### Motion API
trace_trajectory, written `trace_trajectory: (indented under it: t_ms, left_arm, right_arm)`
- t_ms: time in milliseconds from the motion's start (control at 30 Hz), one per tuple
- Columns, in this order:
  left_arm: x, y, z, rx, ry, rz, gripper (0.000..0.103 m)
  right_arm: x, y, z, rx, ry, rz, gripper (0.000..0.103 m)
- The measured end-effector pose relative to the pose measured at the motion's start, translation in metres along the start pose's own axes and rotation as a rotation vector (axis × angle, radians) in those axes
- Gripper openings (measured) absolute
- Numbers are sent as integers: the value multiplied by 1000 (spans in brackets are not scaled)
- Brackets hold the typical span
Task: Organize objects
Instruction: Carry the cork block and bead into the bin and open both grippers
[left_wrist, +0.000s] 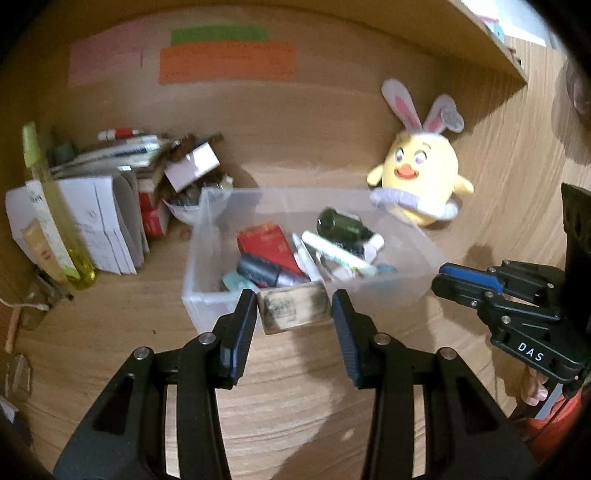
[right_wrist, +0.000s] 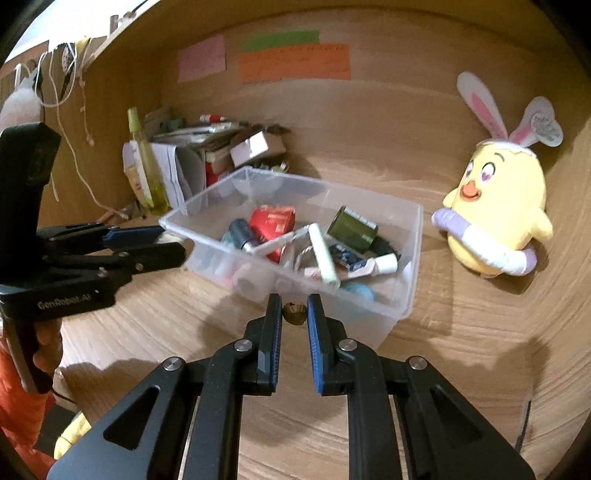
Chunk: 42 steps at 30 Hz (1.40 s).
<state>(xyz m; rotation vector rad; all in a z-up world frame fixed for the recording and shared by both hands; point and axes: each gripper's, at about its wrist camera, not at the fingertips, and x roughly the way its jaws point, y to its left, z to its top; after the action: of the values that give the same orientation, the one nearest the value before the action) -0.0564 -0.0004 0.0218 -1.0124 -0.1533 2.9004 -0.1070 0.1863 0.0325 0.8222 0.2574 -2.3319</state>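
Note:
A clear plastic bin (left_wrist: 207, 288) (right_wrist: 402, 295) stands on the wooden desk, holding a red box (left_wrist: 267, 242), a dark green bottle (right_wrist: 352, 225), white tubes and other small items. My left gripper (left_wrist: 294, 308) is shut on a small cream block with dark smudges (left_wrist: 293, 310), held at the bin's near rim. My right gripper (right_wrist: 294, 312) is shut on a small brown nut-like object (right_wrist: 294, 313), held just in front of the bin's near wall. Each gripper shows in the other's view, the right (left_wrist: 465, 284) and the left (right_wrist: 147, 240).
A yellow chick plush with bunny ears (left_wrist: 419, 177) (right_wrist: 495, 206) sits right of the bin. A pile of papers, boxes and pens (left_wrist: 122, 192) and a yellow-green spray bottle (left_wrist: 55, 214) stand at the left. Coloured notes (left_wrist: 225, 59) hang on the back wall.

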Motion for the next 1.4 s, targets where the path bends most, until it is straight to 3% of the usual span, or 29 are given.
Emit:
trace_trajectory:
  t_ms: [300,500,900,1200,1300,1400]
  left_arm:
    - [-10,6,24,-13,-73,23,42]
    - [5,9,38,-21,-64,11,42]
    - [55,15,39,-37,27,19,42]
    - [91,18,34,-40,104,11,42]
    - [92,15,33,-18,104,29,42]
    - [88,14,33,-19,93,0,42]
  right_arm:
    - [-14,-8,23,-1,-85,-20,12]
    - [-7,-15,33,6,-98,-27,12]
    - [32,-32,40,66,-35,-17,12]
    - [56,-38,36,81,18,-65,12]
    - [63,-35,35,70,32,-85,12]
    - [69,-34,36,65,42,-94,12]
